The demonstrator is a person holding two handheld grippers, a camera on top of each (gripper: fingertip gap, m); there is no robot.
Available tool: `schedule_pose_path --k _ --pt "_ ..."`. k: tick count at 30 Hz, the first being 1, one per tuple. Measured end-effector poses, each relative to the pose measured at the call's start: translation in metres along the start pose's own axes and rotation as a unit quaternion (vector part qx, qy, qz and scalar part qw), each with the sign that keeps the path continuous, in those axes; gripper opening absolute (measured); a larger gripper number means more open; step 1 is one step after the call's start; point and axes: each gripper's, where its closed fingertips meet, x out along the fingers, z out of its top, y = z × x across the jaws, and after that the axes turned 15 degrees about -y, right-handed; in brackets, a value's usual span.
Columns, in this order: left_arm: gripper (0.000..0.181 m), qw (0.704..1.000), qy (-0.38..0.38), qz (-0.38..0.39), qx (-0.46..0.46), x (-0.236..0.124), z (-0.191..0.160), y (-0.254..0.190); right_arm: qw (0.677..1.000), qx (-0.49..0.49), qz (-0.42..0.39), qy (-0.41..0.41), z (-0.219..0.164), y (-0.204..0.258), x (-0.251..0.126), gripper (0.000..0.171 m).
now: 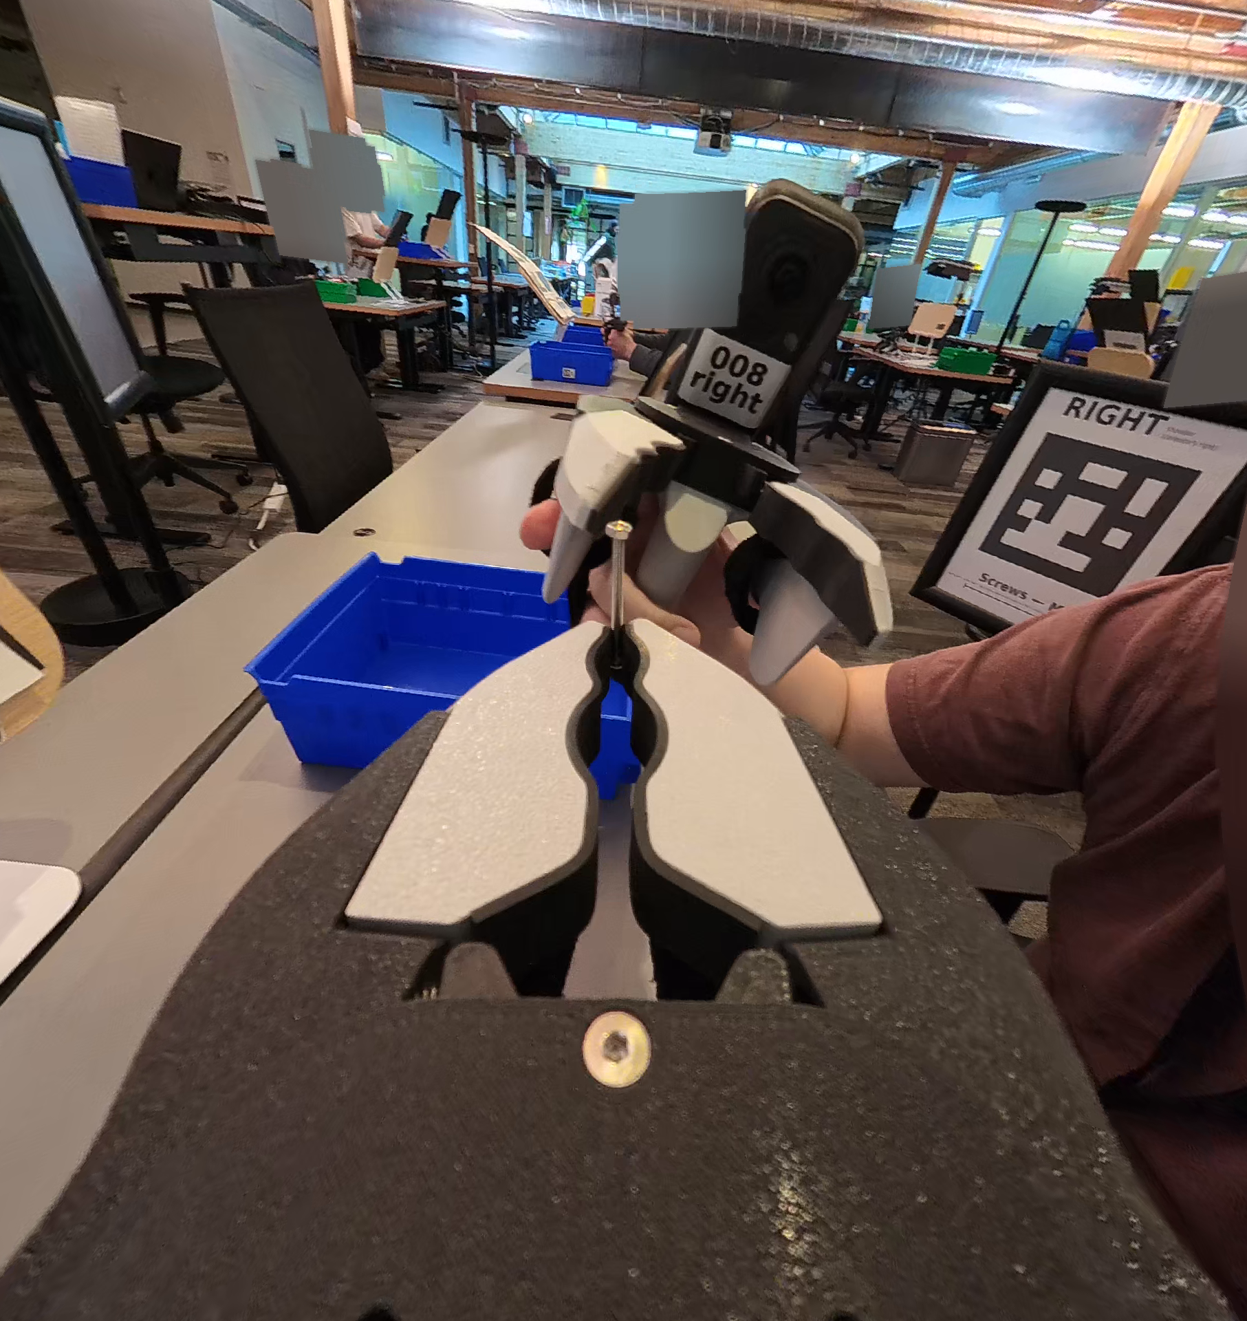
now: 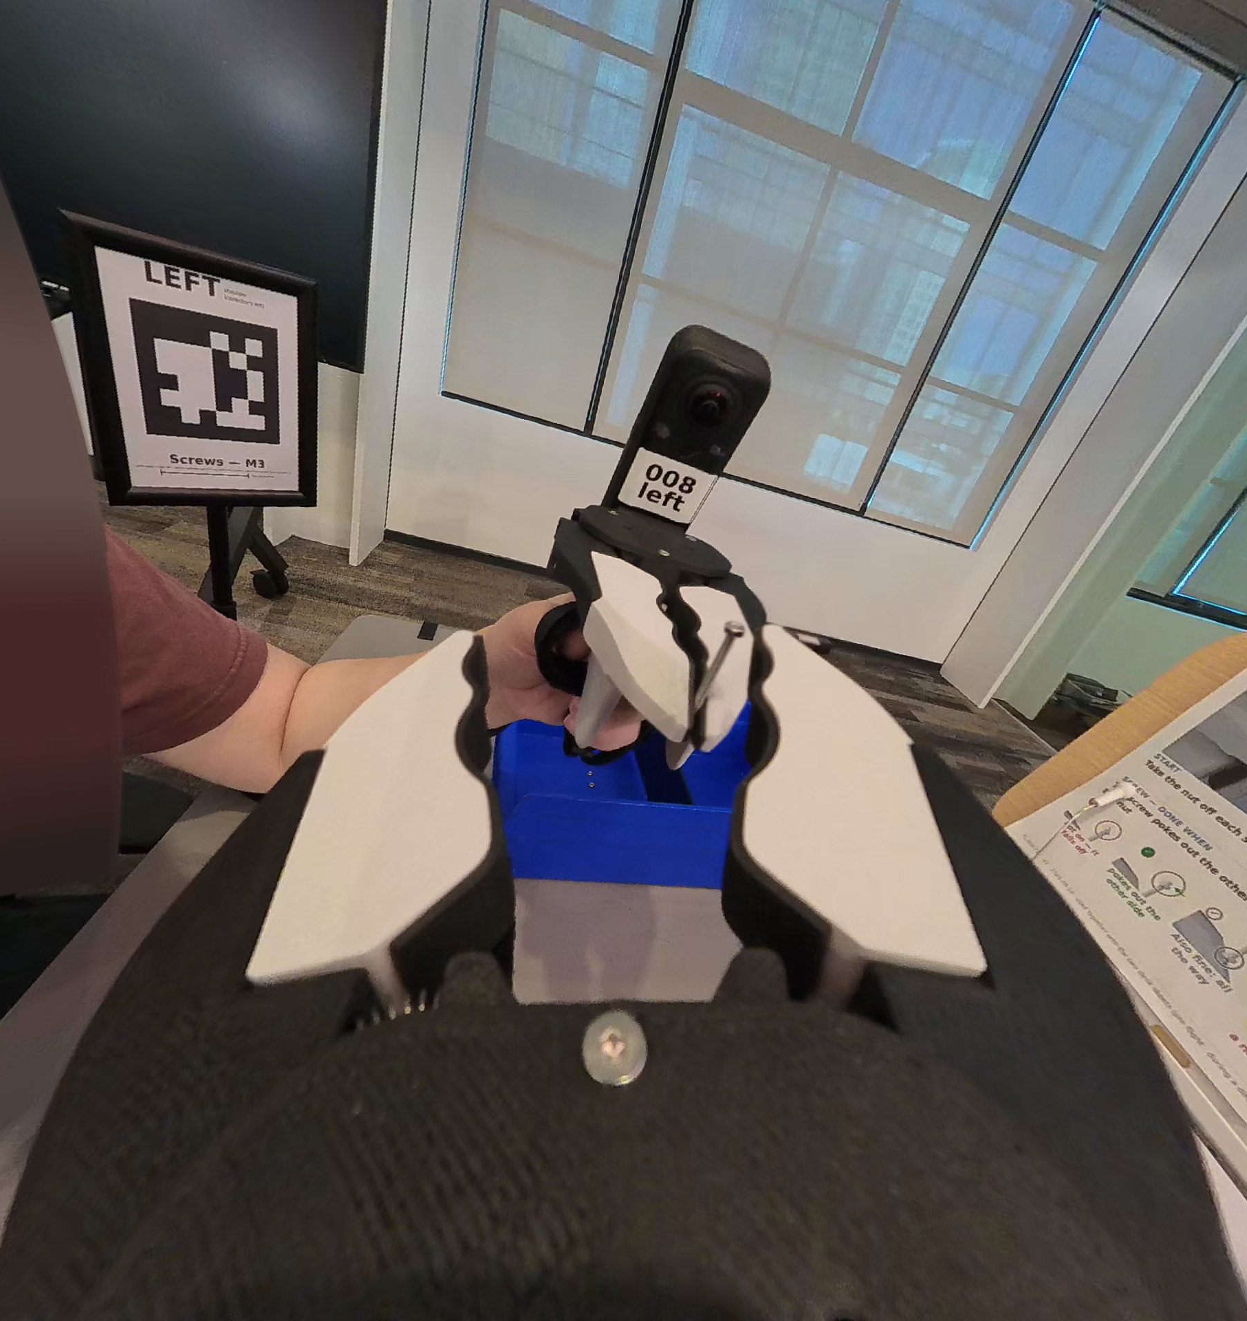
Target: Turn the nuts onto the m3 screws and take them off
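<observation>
L gripper point(image 1: 614, 629) is clamped on the m3 screw point(image 1: 617, 579) at the threaded end. The shank stands up out of the tips w/ its head on top, so the long axis runs roughly vertical in the left wrist view and leans a bit in the right wrist view, where the same screw point(image 2: 719, 668) sticks out of the closed fingers of that gripper point(image 2: 684, 743). No nut visible on the shank; too small to tell if one sits down by the tips.

R gripper point(image 2: 617, 668) has its fingers spread wide apart, nothing between them. From the left wrist view the R gripper point(image 1: 667, 632) sits just behind and above the screw, one finger point(image 1: 570, 554) close beside the screw head, the other well off to the side. So the screw is already near the mouth of the R gripper, approx. between its fingers, but not touched.

Blue bin point(image 1: 391, 643) sits on the tabletop point(image 1: 141, 715) below and beyond the screw; in the right wrist view the bin point(image 2: 617, 833) is directly under both grippers, a few tiny specks inside, prob. nuts but can't confirm.

Judgement: the screw is held, no nut in the R gripper, so the nut step is not begun. The next move hinges on the R gripper lining up w/ the screw's axis; any nut must come on along that line, square to the shank. The R gripper is the free one. Risk: knocking the thin shank sideways in its pinch.
</observation>
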Motion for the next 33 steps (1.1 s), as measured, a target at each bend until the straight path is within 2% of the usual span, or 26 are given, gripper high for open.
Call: schedule_pose_path --k 6,13,20,23,26,33 --pt "0.002 1.0 0.017 -0.016 0.007 0.007 -0.009 -0.009 1.0 -0.001 0.003 0.004 -0.005 0.003 0.005 0.072" --pt "0.002 1.0 -0.002 0.003 -0.002 0.0 0.001 0.0 1.0 -0.018 -0.002 0.017 -0.006 0.003 0.004 0.075" --pt "0.002 1.0 0.003 -0.012 -0.003 0.003 -0.003 -0.005 1.0 -0.009 -0.007 0.0 0.0 -0.001 0.001 0.069" --pt "0.002 1.0 0.01 -0.019 0.003 0.005 -0.005 -0.008 1.0 -0.008 -0.005 -0.005 0.002 -0.002 -0.002 0.058" --pt "0.002 1.0 0.012 -0.025 0.007 0.005 -0.005 -0.011 1.0 0.006 -0.013 -0.026 0.01 -0.008 -0.007 0.033" --pt "0.002 0.999 0.019 -0.024 0.017 0.008 -0.008 -0.012 0.999 0.045 -0.021 -0.016 0.007 -0.015 -0.011 0.016"
